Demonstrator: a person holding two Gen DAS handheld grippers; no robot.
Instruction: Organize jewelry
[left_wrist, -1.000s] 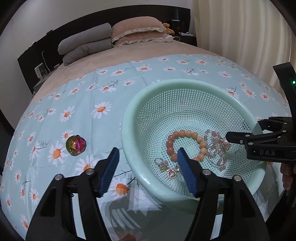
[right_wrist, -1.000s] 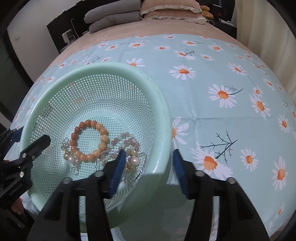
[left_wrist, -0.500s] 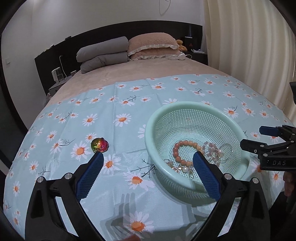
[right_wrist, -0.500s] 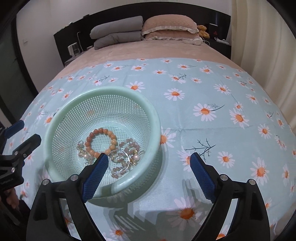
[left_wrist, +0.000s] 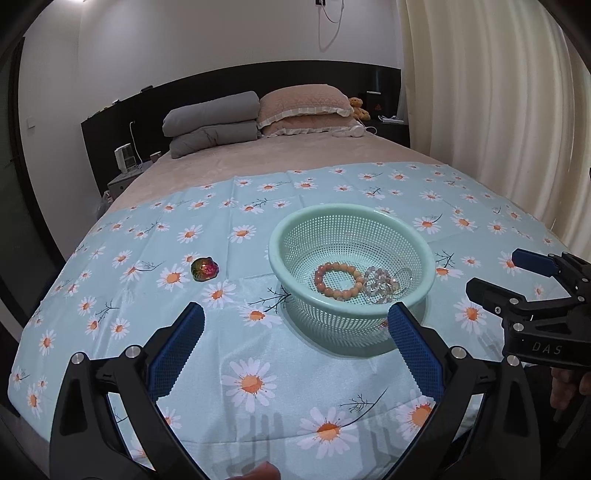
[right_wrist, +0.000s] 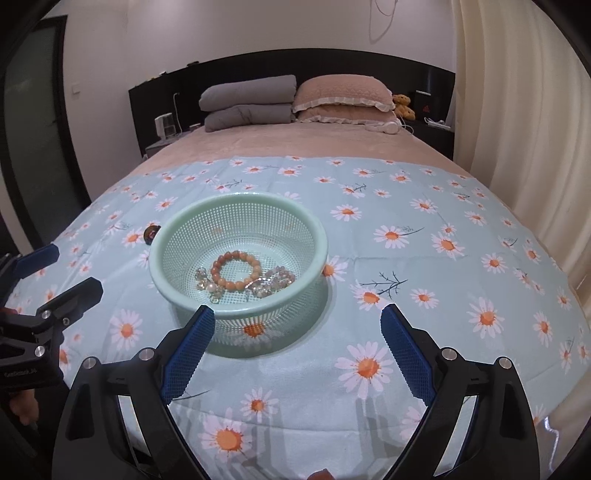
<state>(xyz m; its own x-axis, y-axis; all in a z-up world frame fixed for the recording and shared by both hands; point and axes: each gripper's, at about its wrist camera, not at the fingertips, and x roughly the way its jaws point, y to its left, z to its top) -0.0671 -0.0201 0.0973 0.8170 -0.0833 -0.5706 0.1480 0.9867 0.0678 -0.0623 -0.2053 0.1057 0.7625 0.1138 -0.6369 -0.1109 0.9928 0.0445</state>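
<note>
A pale green perforated plastic basket (right_wrist: 236, 229) sat on the daisy-print blue cloth (right_wrist: 424, 266) spread over the bed. Inside it lay an orange beaded bracelet (right_wrist: 236, 270), touching a clear crystal bracelet (left_wrist: 380, 281) and pearl trinkets (right_wrist: 208, 282). An iridescent round brooch (left_wrist: 204, 268) lay on the cloth left of the basket. The left gripper (left_wrist: 295, 345) and right gripper (right_wrist: 297, 345) both hung released, holding nothing, near the basket.

A bed (left_wrist: 295, 162) with a black headboard (left_wrist: 236, 85) stands against a white wall (left_wrist: 184, 37); grey and pink pillows (left_wrist: 258, 114) lie at 12 o'clock, cream curtains (left_wrist: 498, 110) at 2 o'clock.
</note>
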